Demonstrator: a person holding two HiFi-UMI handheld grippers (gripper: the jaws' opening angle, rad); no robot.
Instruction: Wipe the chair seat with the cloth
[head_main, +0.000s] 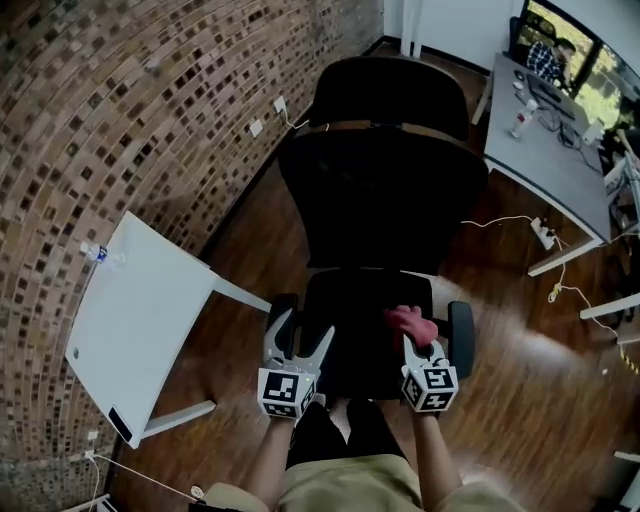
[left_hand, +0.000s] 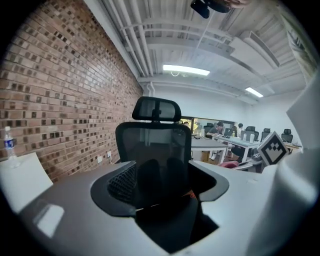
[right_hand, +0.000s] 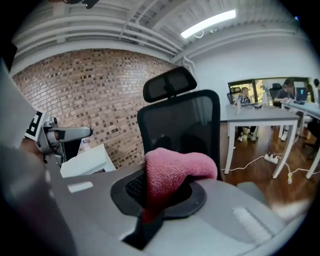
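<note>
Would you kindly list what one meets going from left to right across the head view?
In order: white side table → left hand-held gripper → pink cloth → right armrest → power strip.

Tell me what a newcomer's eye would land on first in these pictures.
The pink cloth stands out most, clamped in the right gripper over the front right of the seat of the black office chair. That chair fills the middle of the head view, with the left gripper open and empty at the seat's front left. A brick wall runs along the left, with a white table in front of it.
</note>
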